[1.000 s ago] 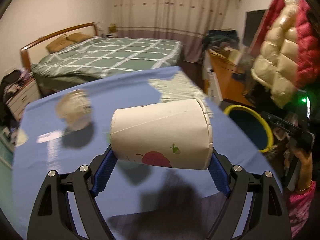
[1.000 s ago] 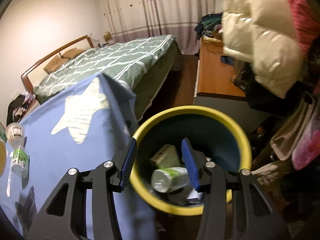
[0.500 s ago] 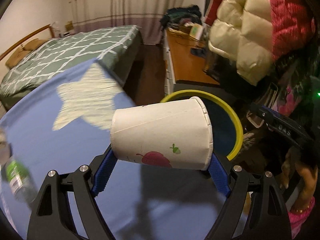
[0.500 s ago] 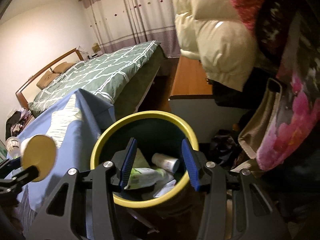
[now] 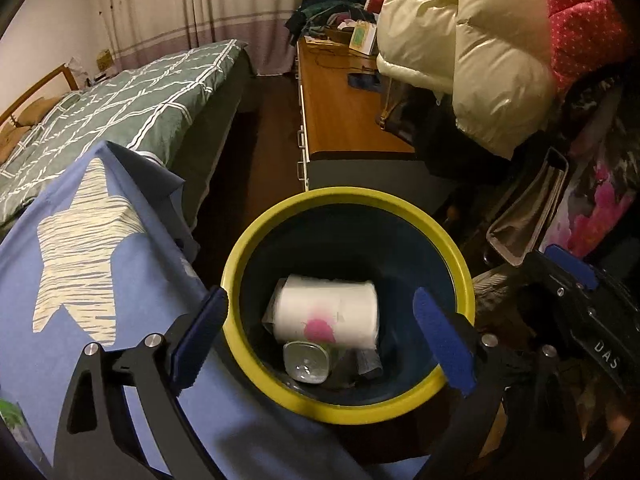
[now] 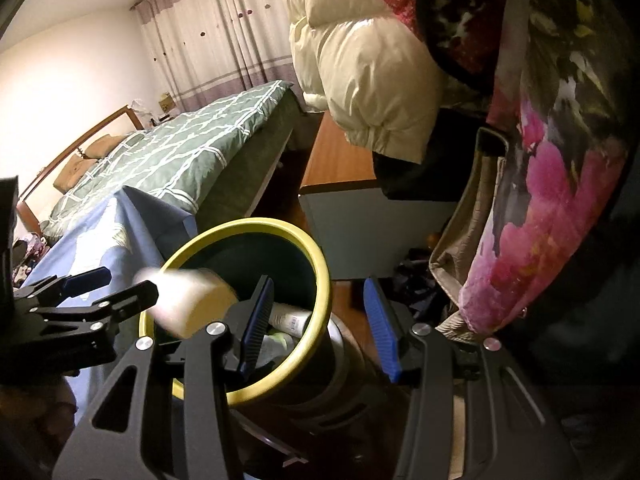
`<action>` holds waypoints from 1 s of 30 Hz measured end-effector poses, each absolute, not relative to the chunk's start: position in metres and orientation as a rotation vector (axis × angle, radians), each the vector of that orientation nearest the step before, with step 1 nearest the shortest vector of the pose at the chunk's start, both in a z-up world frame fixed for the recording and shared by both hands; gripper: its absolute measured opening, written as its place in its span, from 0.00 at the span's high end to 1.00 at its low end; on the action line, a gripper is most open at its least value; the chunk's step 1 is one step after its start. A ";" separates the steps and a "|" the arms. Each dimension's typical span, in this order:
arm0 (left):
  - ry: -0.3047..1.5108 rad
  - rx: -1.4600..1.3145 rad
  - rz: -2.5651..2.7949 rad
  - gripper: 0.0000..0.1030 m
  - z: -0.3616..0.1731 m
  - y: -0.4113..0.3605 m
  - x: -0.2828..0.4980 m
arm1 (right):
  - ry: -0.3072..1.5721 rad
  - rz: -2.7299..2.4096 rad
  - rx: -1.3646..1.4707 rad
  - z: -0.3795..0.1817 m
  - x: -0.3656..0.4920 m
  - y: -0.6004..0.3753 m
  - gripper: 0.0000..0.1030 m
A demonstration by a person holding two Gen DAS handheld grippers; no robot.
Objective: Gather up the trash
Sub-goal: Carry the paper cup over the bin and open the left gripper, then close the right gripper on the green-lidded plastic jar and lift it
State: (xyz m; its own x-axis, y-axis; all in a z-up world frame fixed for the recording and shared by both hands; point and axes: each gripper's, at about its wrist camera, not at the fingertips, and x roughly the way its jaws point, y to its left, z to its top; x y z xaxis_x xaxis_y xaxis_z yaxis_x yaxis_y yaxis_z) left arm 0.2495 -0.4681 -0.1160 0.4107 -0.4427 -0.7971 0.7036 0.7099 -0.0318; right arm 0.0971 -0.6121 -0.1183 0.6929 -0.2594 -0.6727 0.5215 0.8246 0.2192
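Observation:
A dark blue bin with a yellow rim [image 5: 444, 236] stands beside the blue table. My left gripper [image 5: 320, 332] is open and empty right above the bin's mouth. A white paper cup with a pink print [image 5: 328, 314] is blurred inside the bin, over a clear plastic bottle [image 5: 306, 362]. In the right wrist view the cup [image 6: 188, 300] is a blur falling past the bin rim [image 6: 320, 264], just off the left gripper [image 6: 88, 288]. My right gripper [image 6: 318, 324] is open and empty over the bin's right edge.
A blue cloth with a white star [image 5: 84, 240] covers the table left of the bin. A green bed [image 5: 120, 108], a wooden cabinet [image 5: 344, 120] and hanging coats [image 5: 468, 52] stand behind. Bags [image 6: 540, 220] crowd the right side.
My left gripper moved right over the bin, opened and let go of the paper cup, which now drops into the bin. My right gripper drifted right and turned away.

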 end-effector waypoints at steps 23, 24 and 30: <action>0.706 0.044 -0.211 0.05 -0.066 -0.103 0.230 | 0.718 -0.177 0.236 -0.105 0.159 -0.478 0.52; 0.709 0.028 -0.183 0.05 -0.068 -0.086 0.231 | 0.722 -0.135 0.218 -0.103 0.167 -0.459 0.52; 0.708 -0.032 -0.036 0.05 -0.083 0.007 0.232 | 0.725 0.035 0.181 -0.096 0.194 -0.388 0.52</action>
State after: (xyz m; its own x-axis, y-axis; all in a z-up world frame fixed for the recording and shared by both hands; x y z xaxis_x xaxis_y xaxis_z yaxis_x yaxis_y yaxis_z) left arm 0.2317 0.0066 -0.0830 0.7591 -0.0441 -0.6495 0.0221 0.9989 -0.0419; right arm 0.1935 -0.3881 -0.0956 0.7490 0.0941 -0.6559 0.0309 0.9838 0.1764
